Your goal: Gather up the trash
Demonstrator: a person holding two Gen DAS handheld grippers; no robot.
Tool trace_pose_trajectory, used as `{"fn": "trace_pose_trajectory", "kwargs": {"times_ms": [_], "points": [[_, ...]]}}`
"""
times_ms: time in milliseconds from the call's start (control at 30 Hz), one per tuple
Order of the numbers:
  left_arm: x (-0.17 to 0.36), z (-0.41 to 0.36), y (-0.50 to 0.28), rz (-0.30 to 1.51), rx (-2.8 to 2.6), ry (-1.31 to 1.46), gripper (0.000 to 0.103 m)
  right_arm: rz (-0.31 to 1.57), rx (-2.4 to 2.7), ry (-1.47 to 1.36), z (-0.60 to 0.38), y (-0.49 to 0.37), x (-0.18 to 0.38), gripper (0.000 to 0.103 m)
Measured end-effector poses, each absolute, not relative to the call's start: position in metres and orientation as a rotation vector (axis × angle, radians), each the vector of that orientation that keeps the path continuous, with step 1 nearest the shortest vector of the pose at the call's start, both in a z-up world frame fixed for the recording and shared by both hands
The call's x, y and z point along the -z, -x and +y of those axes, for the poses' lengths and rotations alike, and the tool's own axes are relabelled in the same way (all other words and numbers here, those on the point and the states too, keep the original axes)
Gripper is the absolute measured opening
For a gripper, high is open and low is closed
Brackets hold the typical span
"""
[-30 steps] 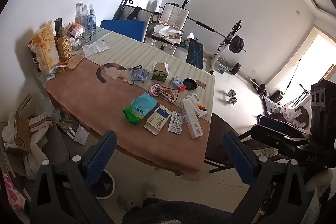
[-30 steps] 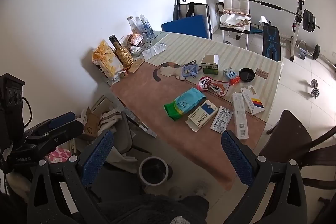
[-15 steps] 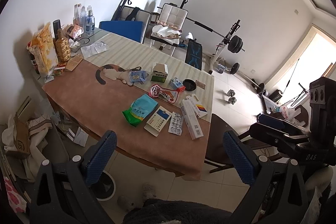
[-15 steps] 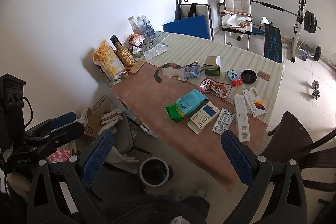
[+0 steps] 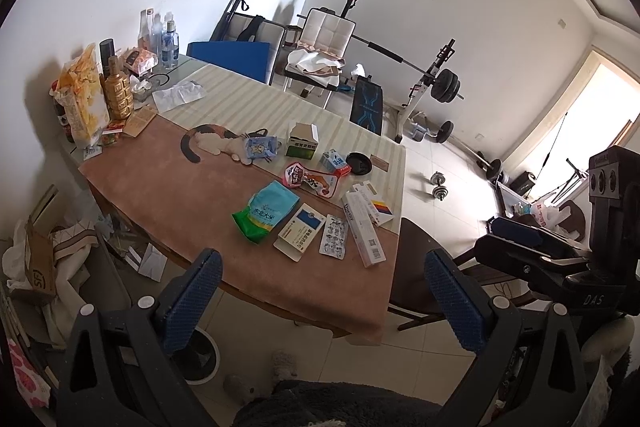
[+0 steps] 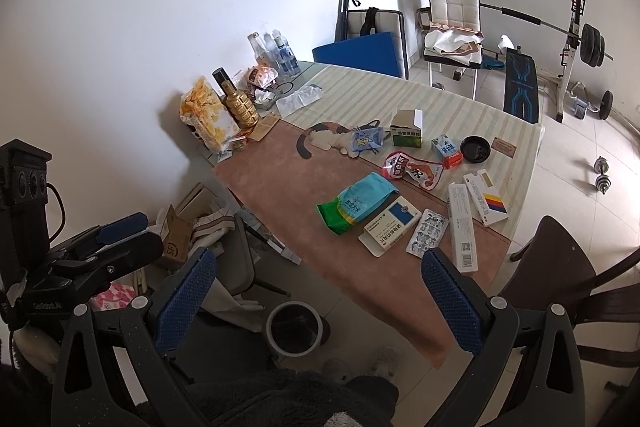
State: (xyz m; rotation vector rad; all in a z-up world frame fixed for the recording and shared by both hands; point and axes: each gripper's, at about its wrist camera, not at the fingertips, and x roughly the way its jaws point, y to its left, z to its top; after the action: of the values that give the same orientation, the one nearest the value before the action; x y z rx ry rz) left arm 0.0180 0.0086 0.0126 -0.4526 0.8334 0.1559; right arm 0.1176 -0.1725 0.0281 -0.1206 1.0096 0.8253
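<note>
Trash lies scattered on the brown-and-striped cloth-covered table. The long white cardboard box lies flat near the table's near right corner, one end toward the grippers, the other toward the far side. A silver blister pack sits just beside it, roughly parallel. A blue-and-green plastic pouch lies at a diagonal. A round grey bin stands on the floor below the table edge. Left gripper and right gripper both spread wide, empty, touching nothing.

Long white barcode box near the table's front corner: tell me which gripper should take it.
Right, probably. The long white barcode box lies just beyond the right gripper, near its right finger. The left gripper, also open and empty, sits farther from it.
</note>
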Motion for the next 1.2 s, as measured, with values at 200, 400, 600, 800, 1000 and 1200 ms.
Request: {"fn": "trace_pose_trajectory", "kwargs": {"times_ms": [200,400,600,800,1000,1200], "points": [[-0.011,0.008,-0.013,0.836,-0.158,0.456,0.103,1.01,-0.827,0.119,-0.171,-0.116,-0.03,0.103],[-0.012,0.008,-0.014,0.835,-0.155,0.457,0.103,1.008,-0.829,0.119,-0.161,-0.117,-0.042,0.103],[-0.016,0.009,-0.019,0.834,-0.146,0.458,0.103,1.006,-0.828,0.121,-0.165,-0.116,-0.039,0.103],[-0.021,0.008,-0.017,0.824,-0.128,0.452,0.103,1.005,-0.827,0.121,-0.163,-0.116,-0.041,0.103],[-0.014,0.007,-0.011,0.817,-0.113,0.447,0.103,1.002,-0.824,0.119,-0.162,-0.117,-0.046,0.103],[-0.012,0.008,-0.011,0.816,-0.11,0.447,0.103,1.001,-0.825,0.118,-0.163,-0.118,-0.045,0.103]]}}
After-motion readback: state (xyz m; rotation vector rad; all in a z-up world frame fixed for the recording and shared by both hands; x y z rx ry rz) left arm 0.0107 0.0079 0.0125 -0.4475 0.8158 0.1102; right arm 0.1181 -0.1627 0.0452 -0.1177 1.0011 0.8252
